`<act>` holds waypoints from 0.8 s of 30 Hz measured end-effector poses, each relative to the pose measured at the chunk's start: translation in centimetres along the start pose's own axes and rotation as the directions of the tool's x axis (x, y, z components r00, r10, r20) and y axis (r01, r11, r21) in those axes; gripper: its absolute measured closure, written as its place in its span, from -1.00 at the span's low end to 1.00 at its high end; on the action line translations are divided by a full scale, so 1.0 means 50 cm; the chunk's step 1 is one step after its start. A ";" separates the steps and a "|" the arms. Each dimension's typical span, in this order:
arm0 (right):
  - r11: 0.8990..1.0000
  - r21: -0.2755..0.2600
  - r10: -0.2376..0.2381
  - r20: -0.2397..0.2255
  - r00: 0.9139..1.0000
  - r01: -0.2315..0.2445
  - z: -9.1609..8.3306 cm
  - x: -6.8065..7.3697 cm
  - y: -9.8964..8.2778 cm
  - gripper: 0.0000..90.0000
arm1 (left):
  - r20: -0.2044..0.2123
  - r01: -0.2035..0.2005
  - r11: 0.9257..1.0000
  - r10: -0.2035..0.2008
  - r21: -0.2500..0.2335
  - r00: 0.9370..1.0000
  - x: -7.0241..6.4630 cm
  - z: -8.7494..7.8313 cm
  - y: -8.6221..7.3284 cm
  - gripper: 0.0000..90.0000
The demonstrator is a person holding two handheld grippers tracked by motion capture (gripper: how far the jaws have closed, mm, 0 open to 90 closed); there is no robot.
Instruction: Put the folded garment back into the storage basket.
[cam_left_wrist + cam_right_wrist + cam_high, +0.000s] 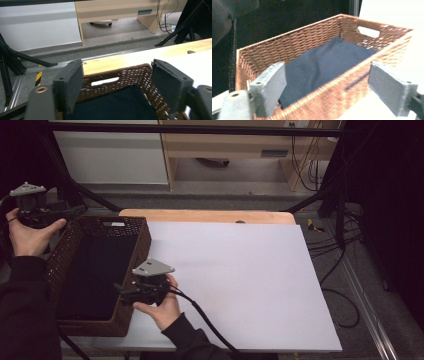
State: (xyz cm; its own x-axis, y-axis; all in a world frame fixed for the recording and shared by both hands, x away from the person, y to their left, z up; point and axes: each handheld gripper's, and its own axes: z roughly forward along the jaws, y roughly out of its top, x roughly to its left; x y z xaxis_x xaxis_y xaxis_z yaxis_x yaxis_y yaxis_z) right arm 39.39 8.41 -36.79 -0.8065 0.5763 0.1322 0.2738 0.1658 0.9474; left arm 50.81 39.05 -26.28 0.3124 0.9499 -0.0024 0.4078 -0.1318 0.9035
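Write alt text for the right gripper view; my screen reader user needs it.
A brown wicker basket holds a dark blue cloth lying flat inside. The right gripper hovers over its near wall with both grey jaws open and nothing between them.

A lab: black metal frame (200, 129) around the counter (240, 270), loose cables (305, 165) on grey carpet, hazard tape (38, 76) on a floor rail.

basket (131, 232): on the table's (240, 270) left part
cloth (97, 270): inside the basket, on its bottom
left gripper (75, 211): at the basket's far-left corner
right gripper (122, 292): at its right wall
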 end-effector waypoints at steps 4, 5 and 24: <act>1.000 -0.015 -0.012 -0.009 1.000 0.012 -0.058 -0.044 -0.005 -0.74 | 0.020 0.026 0.999 -0.025 -0.039 0.999 -0.037 -0.008 -0.009 -0.61; 1.000 -0.008 -0.002 -0.020 1.000 0.002 -0.069 -0.054 -0.008 -0.78 | 0.018 0.025 0.999 -0.025 -0.040 1.000 -0.046 -0.009 -0.011 -0.67; 0.987 0.154 -0.038 -0.035 0.999 0.043 -0.225 -0.211 -0.075 -0.88 | 0.127 -0.016 1.000 0.014 0.017 0.992 -0.224 0.018 -0.078 -0.96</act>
State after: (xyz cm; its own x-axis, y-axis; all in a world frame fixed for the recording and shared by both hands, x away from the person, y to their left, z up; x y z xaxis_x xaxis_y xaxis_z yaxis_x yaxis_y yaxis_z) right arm 40.96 -7.31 -38.46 -0.8340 0.5415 0.1057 0.3160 0.3117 0.8961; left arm 46.47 28.67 -30.18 0.4245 0.9044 -0.0441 0.4173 -0.1522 0.8959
